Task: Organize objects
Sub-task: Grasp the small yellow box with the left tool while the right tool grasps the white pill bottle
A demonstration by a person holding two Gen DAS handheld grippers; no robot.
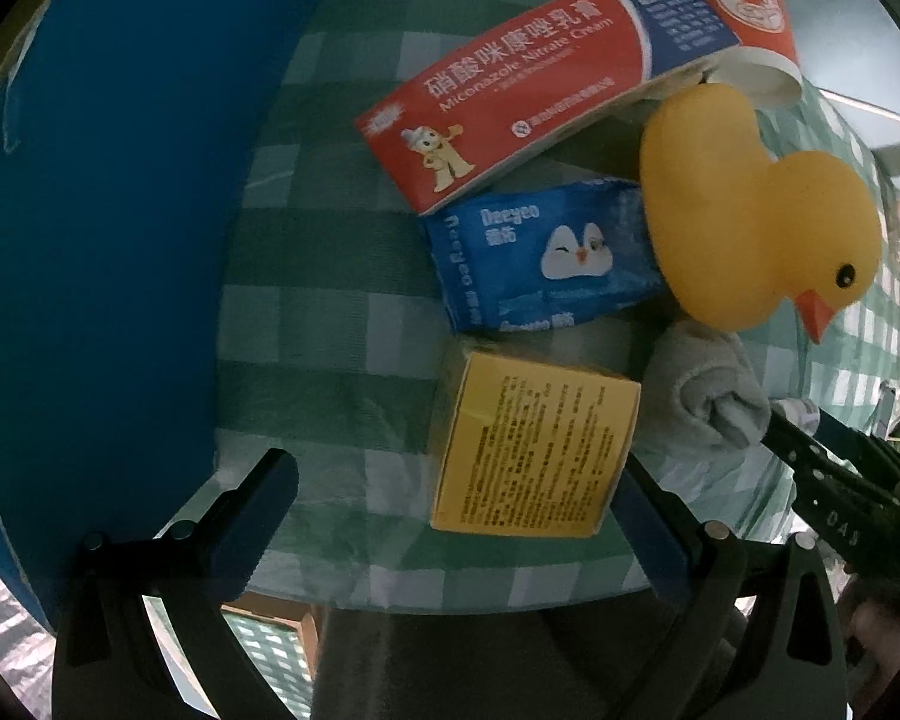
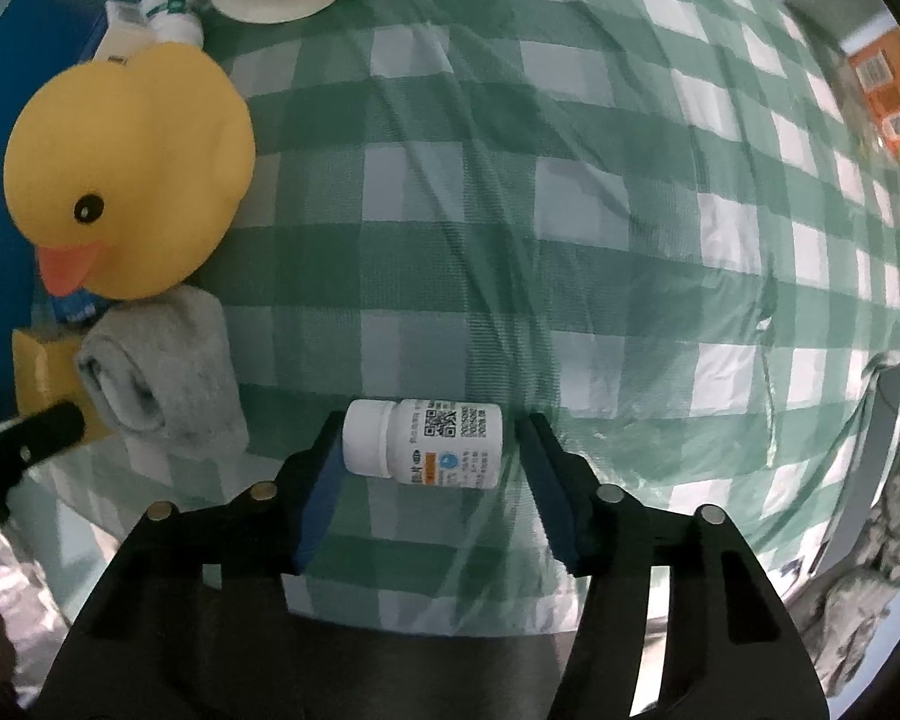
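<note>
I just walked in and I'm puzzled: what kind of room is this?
Probably a home-style table set up for a tidying exercise. A green checked tablecloth carries household odds and ends: a rubber duck, a medicine bottle and a rolled sock.

Red-and-blue carton (image 1: pixel 510 96), 12 o'clock in left wrist view: "Miconazole Nitrate Cream" under Chinese "硝酸咪康唑乳膏". Blue tissue pack (image 1: pixel 540 258) at center, penguin logo: "Deeyeo". Yellow box (image 1: pixel 534 450): fine print, unreadable. White pill bottle (image 2: pixel 426 444), 6 o'clock in right view: QR code, text illegible.

Dim, bluish light; heavy fisheye bending, dark corners, slight blur.
</note>
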